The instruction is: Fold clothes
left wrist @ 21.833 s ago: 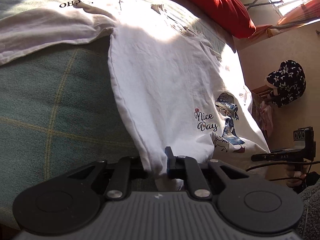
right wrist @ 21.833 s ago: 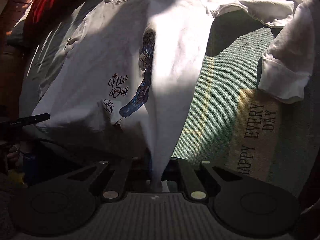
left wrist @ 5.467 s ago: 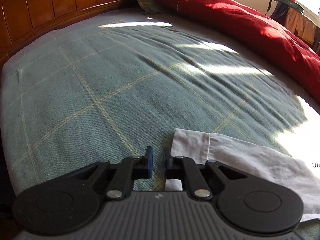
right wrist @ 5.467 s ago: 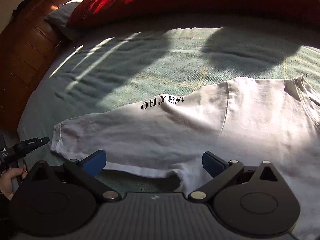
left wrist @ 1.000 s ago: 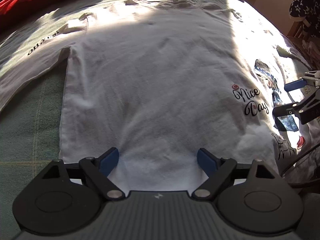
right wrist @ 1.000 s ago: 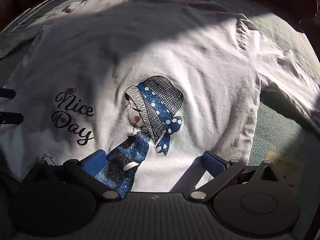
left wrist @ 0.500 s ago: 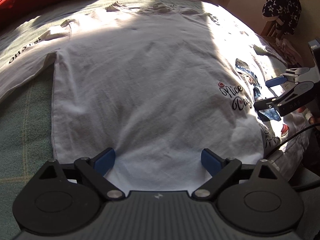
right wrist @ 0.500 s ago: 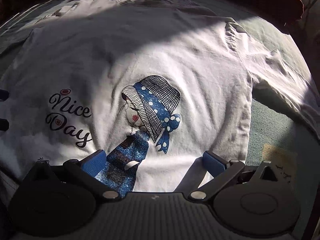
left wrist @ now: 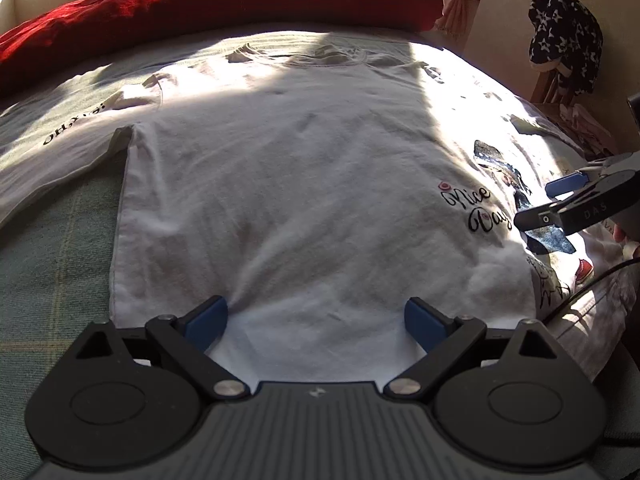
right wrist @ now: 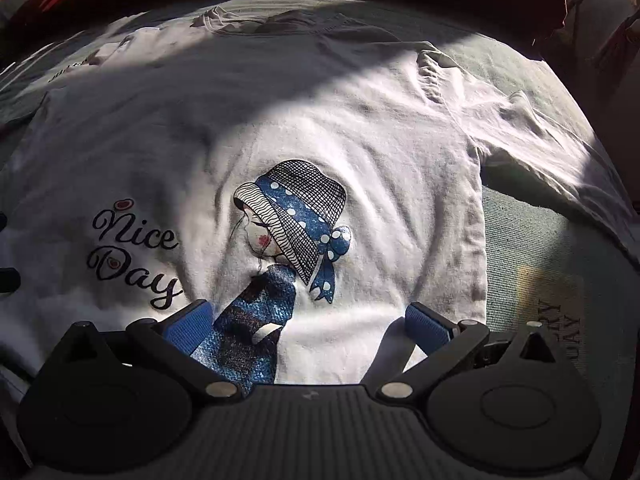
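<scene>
A white long-sleeved shirt [left wrist: 304, 184] lies spread flat, front up, on the green checked bed cover [left wrist: 48, 264]. It bears a "Nice Day" print [right wrist: 132, 256] and a girl in a blue hat [right wrist: 292, 216]. Its one sleeve, lettered "OH,YES!" [left wrist: 72, 128], runs off to the left, the other sleeve [right wrist: 540, 140] to the right. My left gripper [left wrist: 316, 320] stands open wide over the hem, with cloth below the pads and nothing pinched. My right gripper [right wrist: 308, 324] is open too, over the hem below the girl print; in the left wrist view it shows at the right [left wrist: 546, 202].
A red duvet [left wrist: 200, 4] lies along the far side of the bed. A dark star-patterned garment [left wrist: 564, 32] hangs at the back right. A cable [left wrist: 592, 284] trails from the right gripper. A lettered patch [right wrist: 556, 312] on the cover lies right of the hem.
The left view has tipped up and swung, so more of the red duvet shows and the shirt sits more centred. The left jaws have spread a little wider. The right view barely shifted.
</scene>
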Motion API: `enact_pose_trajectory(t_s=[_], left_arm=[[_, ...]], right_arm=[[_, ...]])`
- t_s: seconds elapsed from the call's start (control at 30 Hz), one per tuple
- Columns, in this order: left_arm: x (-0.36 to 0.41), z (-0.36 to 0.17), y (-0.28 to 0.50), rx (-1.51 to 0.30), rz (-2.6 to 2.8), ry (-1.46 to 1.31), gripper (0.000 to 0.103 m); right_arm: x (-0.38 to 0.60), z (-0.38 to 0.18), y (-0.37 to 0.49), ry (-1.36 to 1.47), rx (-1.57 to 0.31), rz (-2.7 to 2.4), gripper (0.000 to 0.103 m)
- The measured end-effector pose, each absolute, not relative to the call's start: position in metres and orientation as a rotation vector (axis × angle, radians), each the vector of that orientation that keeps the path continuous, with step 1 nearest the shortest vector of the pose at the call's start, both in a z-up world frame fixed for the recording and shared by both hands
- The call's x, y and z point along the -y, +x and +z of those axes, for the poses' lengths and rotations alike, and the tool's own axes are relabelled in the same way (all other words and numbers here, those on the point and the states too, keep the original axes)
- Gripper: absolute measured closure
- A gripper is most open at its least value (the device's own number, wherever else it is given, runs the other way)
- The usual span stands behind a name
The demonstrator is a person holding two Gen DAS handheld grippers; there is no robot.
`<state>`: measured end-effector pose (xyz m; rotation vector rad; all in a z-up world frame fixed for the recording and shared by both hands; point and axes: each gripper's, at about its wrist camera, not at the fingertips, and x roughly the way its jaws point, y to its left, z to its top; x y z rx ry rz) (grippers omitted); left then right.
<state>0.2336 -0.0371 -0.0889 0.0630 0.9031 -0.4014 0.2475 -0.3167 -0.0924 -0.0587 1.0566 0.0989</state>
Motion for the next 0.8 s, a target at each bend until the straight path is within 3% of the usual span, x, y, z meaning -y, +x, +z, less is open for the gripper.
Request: enact_pose_trajectory(t_s=[0.23, 0.43, 0.57, 0.8], left_arm=[[0.027, -0.078, 0.186, -0.821, -0.349, -0.047, 0.008], [0.025, -0.077, 0.162, -0.8, -0.3, -0.058, 0.008], [0.016, -0.069, 0.144, -0.801, -0.317, -0.078, 0.008], [-0.029, -0.044, 0.136, -0.7, -0.284, -0.234, 0.008]], right_arm=[[0.329, -0.051, 0.163, 0.157, -0.806, 0.086, 0.0], [0.286, -0.066, 0.151, 0.036, -0.774, 0.038, 0.0], [0.278, -0.102, 0.145, 0.071, -0.907, -0.013, 0.0], [0.282, -0.101, 0.103, 0.09, -0.833, 0.005, 0.0]])
